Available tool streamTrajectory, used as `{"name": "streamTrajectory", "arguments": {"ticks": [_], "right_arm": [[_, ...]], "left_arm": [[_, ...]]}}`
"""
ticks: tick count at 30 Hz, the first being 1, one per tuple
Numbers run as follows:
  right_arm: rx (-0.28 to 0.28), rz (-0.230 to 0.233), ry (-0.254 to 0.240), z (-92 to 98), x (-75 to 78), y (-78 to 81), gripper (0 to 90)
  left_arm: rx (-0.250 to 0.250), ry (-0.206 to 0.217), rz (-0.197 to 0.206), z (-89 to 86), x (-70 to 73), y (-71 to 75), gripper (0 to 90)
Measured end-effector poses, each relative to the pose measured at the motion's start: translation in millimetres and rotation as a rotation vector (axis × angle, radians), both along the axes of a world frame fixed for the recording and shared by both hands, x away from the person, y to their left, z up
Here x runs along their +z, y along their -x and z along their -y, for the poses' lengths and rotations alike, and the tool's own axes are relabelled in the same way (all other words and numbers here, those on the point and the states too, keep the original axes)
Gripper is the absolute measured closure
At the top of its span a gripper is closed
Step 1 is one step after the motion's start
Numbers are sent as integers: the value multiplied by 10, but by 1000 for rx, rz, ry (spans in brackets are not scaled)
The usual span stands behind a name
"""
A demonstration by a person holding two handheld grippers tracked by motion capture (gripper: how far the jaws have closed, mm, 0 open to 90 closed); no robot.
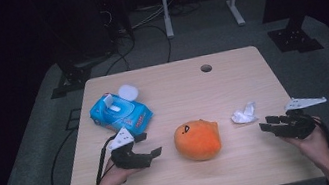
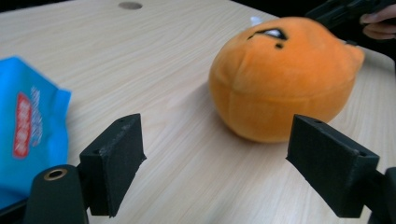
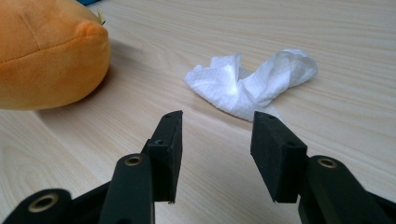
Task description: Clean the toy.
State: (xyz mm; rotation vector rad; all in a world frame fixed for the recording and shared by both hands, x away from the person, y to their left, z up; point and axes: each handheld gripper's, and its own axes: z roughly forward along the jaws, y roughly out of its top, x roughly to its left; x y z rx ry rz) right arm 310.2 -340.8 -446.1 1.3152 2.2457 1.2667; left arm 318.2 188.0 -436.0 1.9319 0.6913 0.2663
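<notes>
An orange plush toy with a small black eye mark lies in the middle of the wooden table. My left gripper sits open just left of it, and the plush toy rises beyond the wide-apart jaws in the left gripper view. A crumpled white tissue lies right of the toy. My right gripper is open, low over the table, a little short of the tissue. The plush toy bulges at the left in the right gripper view.
A blue pack of wet wipes with its white lid flipped up lies at the table's left, and its corner shows beside my left jaw. A small white round object rests behind it. A cable hole is near the far edge.
</notes>
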Motion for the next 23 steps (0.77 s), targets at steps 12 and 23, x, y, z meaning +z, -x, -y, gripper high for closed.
{"name": "streamTrajectory", "arguments": {"ticks": [12,23], "right_arm": [[-2,1,-15,17,-40,57,496],[4,25,-34,-48,-104,146,445]], "left_arm": [[78,-13,-21,-260,-162,63,167],[146,-15,0,-303,-256,92,138]]}}
